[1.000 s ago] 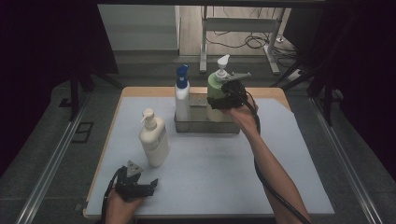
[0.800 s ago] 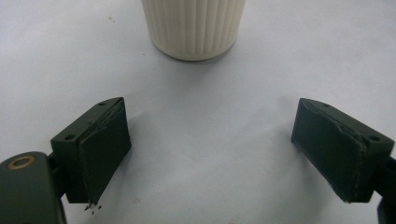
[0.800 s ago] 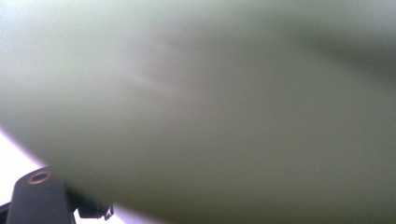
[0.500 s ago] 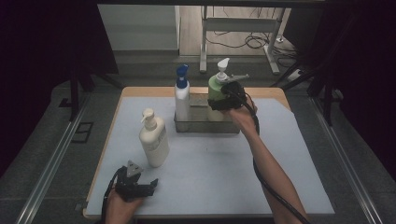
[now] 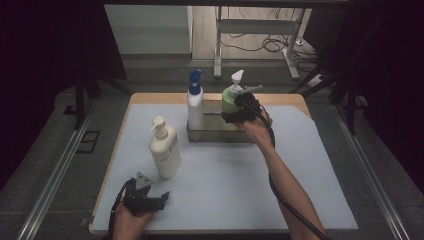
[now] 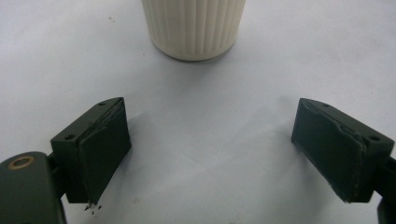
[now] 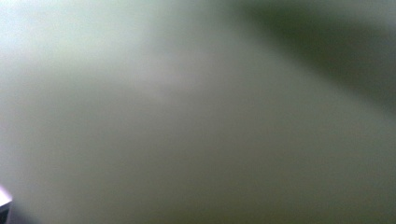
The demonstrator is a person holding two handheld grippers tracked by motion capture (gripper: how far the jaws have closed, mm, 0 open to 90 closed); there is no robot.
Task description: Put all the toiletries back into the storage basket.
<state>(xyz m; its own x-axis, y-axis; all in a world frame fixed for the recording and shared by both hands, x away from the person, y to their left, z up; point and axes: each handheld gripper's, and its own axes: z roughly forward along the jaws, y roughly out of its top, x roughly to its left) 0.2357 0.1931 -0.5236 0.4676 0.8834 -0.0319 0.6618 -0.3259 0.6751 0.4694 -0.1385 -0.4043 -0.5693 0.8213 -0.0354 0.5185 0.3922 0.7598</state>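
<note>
the right gripper [image 5: 239, 111] is pressing against the upright green pump bottle [image 5: 231, 98] in the tray [image 5: 200, 134] at the table's far side — its grip cannot be told; the left gripper [image 5: 150, 199] is resting wide open just before the cream bottle [image 5: 164, 150].

We see a white sheet [image 5: 300, 165] covering the wooden table [image 5: 150, 98], cables [image 5: 260, 42] on the floor beyond.
</note>
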